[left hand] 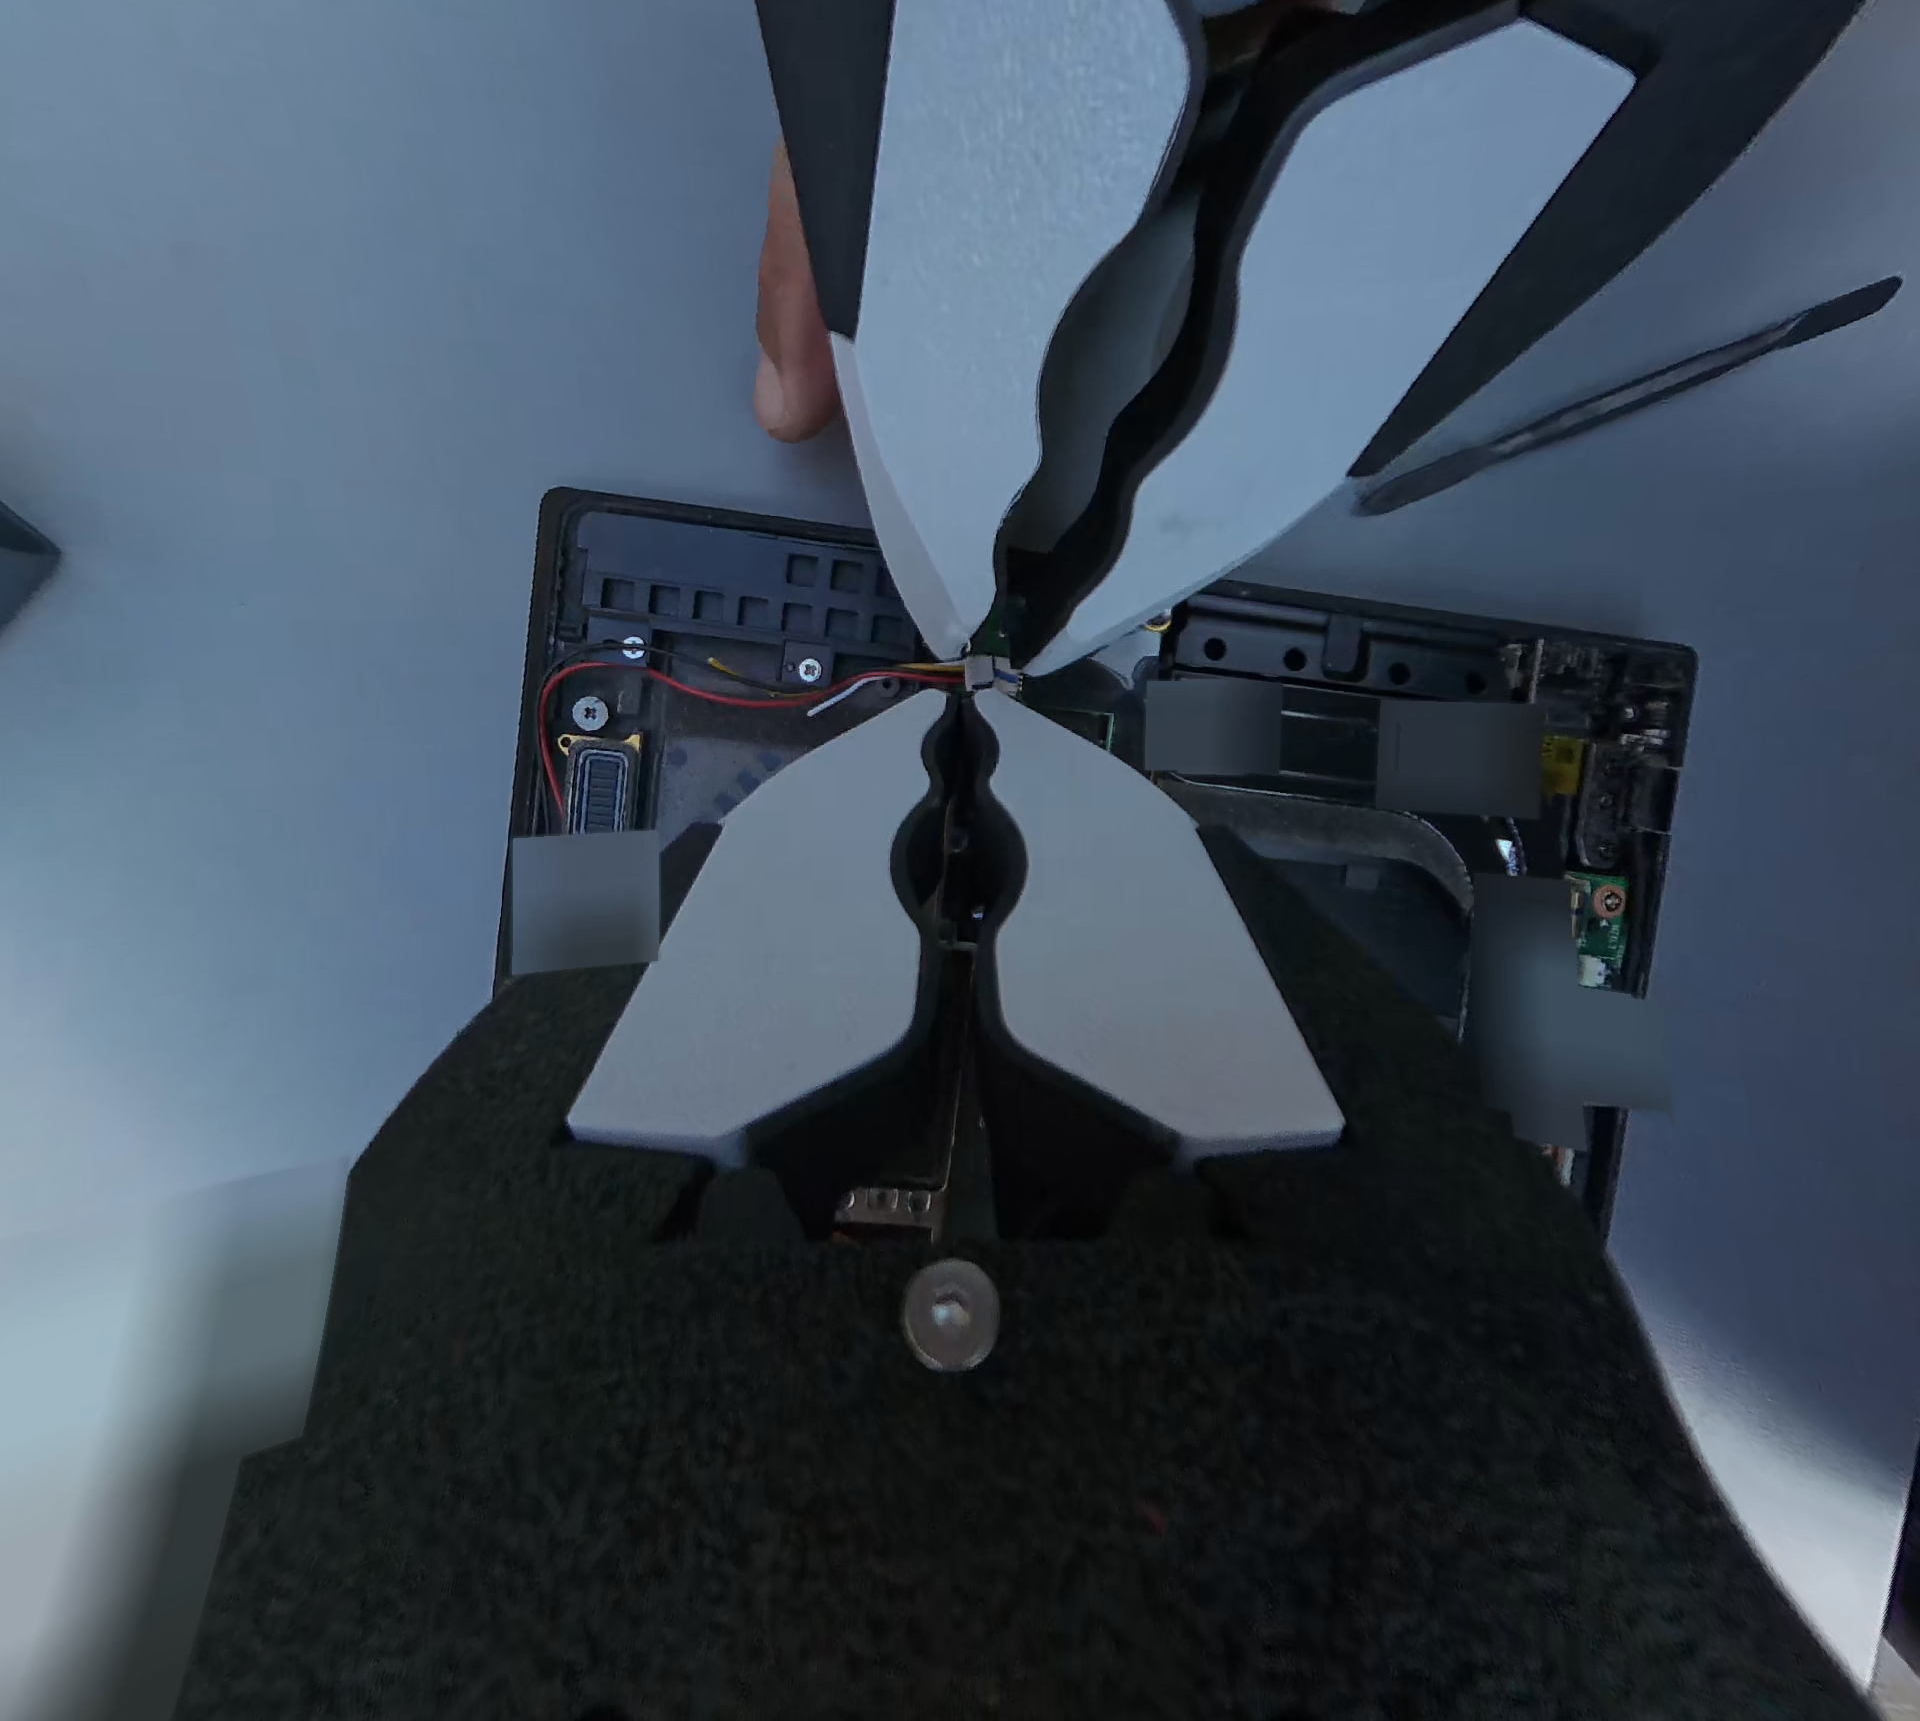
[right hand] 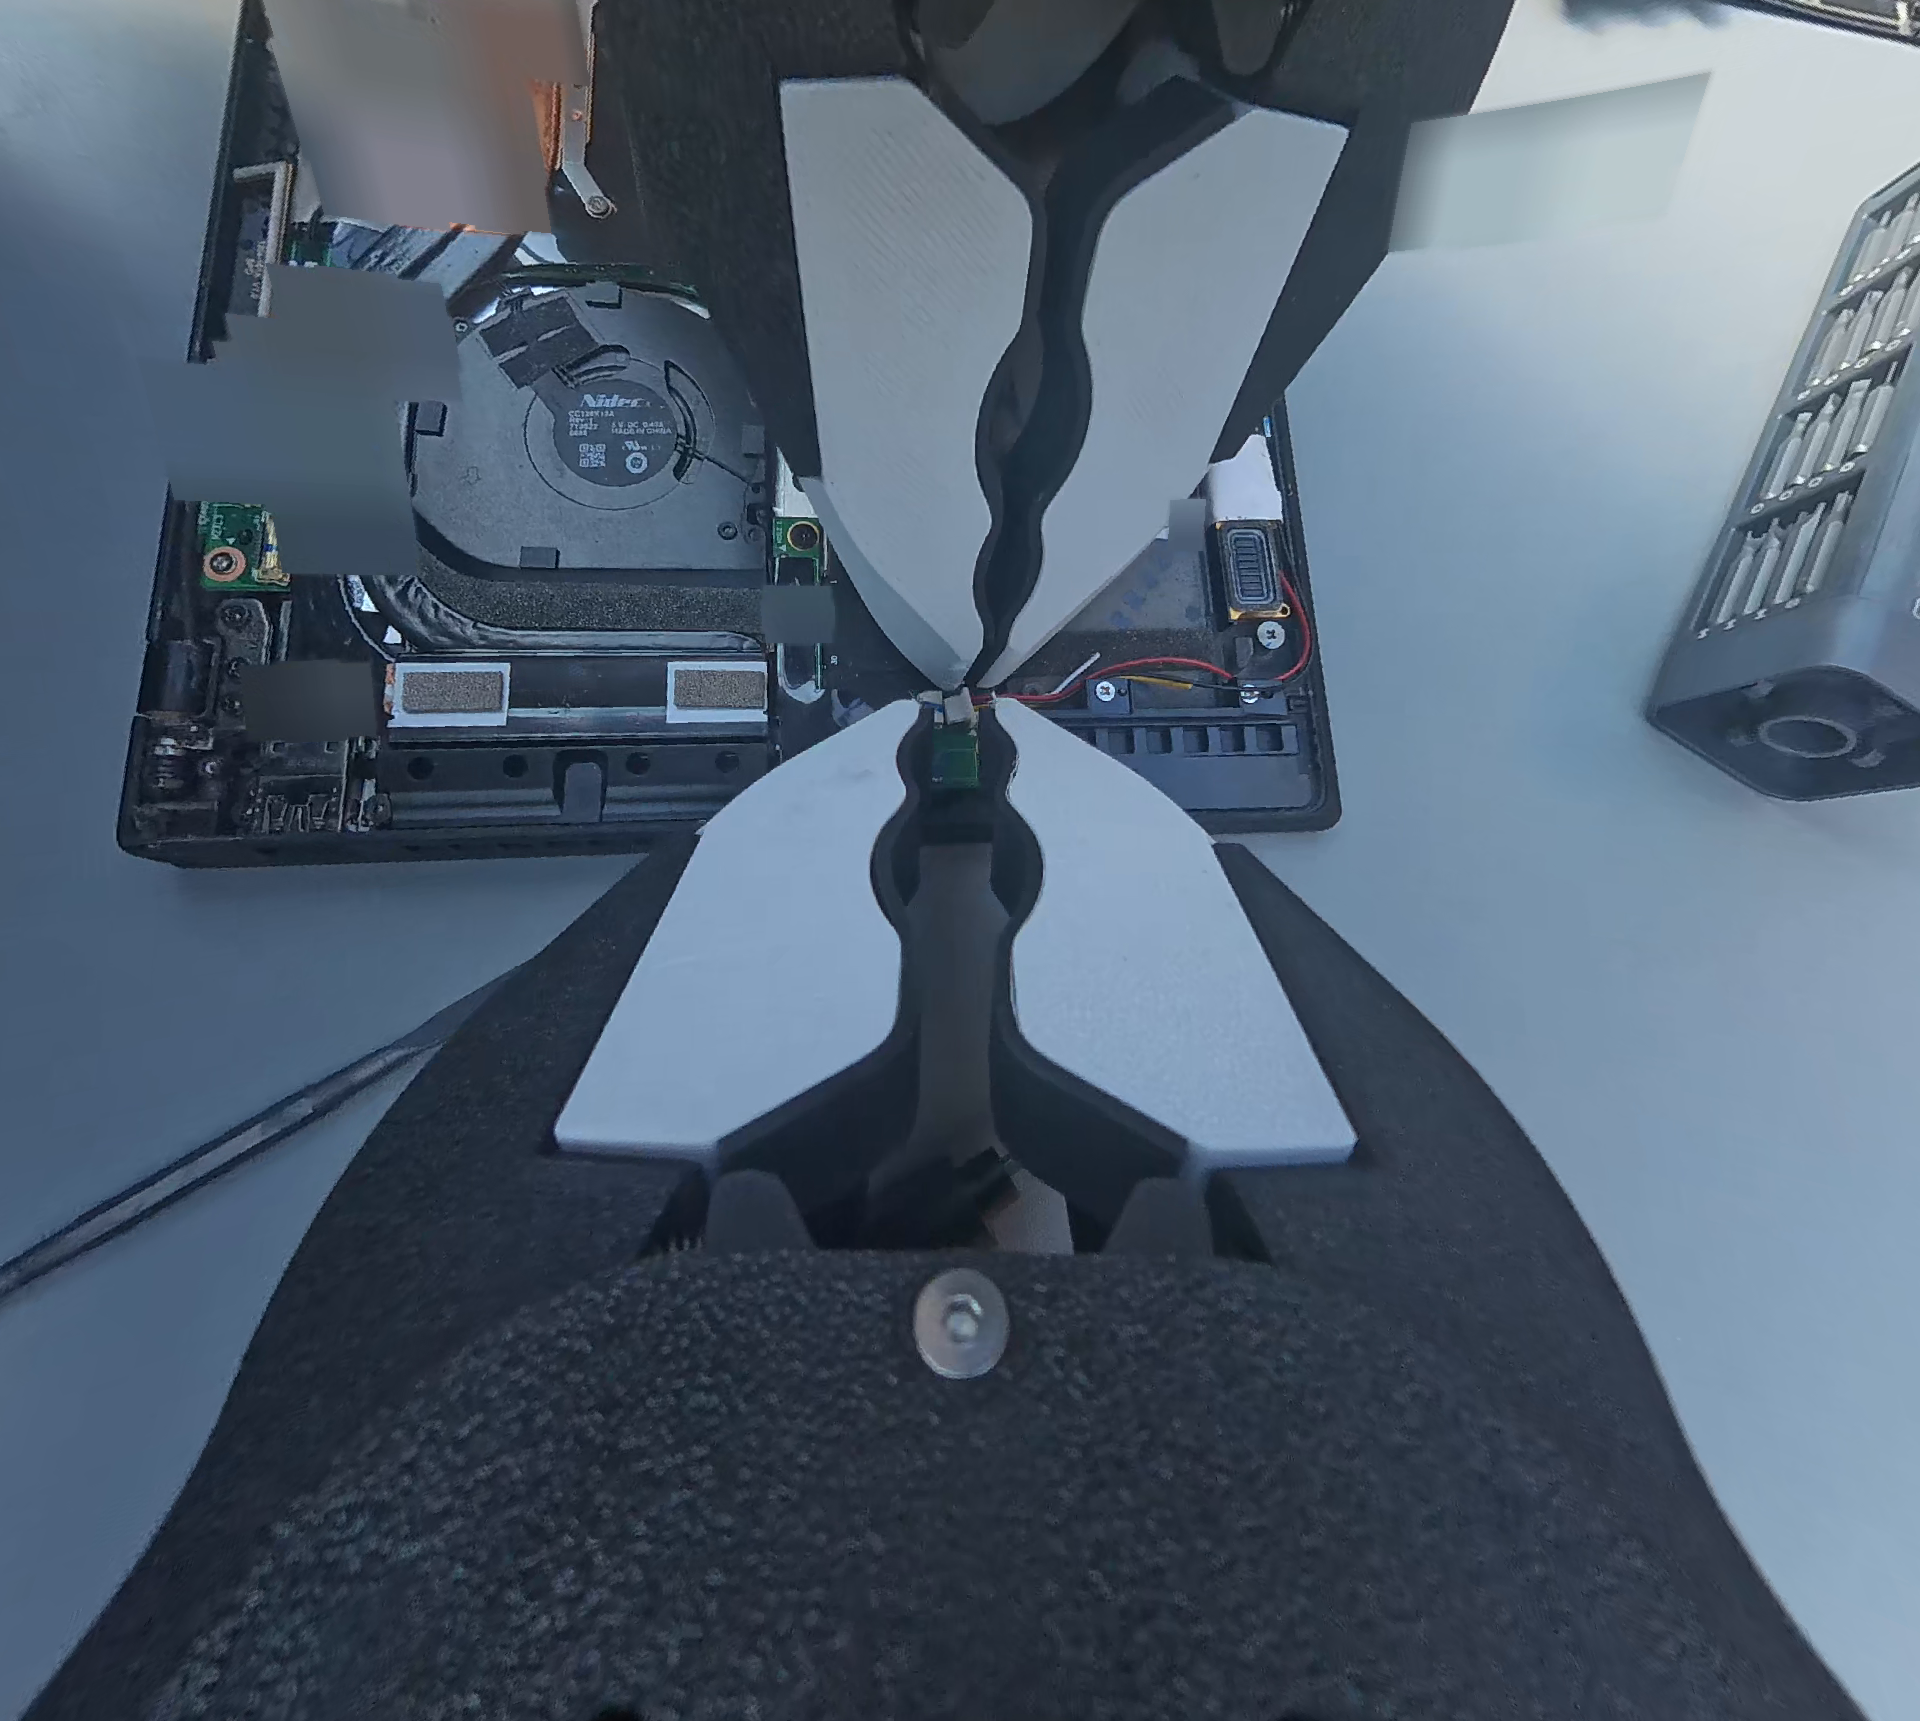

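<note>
**A:** In the left wrist view, our left gripper (left hand: 961, 703) has its jaws closed tip to tip, right beside the small white plug connector (left hand: 979, 672) inside the opened black laptop chassis (left hand: 551, 736).

**B:** We see thin red, black and yellow wires (left hand: 727, 684) running to that connector. The right gripper (left hand: 997, 653) comes in from across the chassis. A slim black pry tool (left hand: 1621, 404) lies on the pale worktop (left hand: 312, 217).

**A:** In the right wrist view, our right jaws stand narrow, with the connector and a small green circuit board (right hand: 954, 757) between them. We cannot tell whether they pinch it.

**B:** The round black cooling fan (right hand: 613, 445) sits well to the side, and a grey screwdriver-bit case (right hand: 1808, 528) rests apart on the worktop.
</note>
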`<control>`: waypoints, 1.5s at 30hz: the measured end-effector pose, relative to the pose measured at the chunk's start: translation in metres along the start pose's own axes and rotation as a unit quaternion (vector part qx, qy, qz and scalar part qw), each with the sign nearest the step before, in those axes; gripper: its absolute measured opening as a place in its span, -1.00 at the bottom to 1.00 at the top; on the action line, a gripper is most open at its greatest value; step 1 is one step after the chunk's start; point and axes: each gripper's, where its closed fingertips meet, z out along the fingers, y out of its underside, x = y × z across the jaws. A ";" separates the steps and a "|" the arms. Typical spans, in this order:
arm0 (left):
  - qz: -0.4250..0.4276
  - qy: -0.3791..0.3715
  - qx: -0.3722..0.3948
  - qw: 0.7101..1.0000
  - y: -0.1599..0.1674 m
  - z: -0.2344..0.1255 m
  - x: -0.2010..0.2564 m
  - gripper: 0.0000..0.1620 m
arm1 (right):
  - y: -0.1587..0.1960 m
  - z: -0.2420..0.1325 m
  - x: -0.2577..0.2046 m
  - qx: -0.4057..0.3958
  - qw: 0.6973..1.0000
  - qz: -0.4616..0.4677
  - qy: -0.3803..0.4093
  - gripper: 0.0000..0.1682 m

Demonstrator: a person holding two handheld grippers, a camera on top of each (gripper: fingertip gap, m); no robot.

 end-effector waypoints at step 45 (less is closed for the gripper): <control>-0.022 0.003 0.004 1.000 0.001 -0.001 -0.003 -1.00 | -0.001 -0.002 -0.005 -0.024 0.999 0.021 -0.002 -0.79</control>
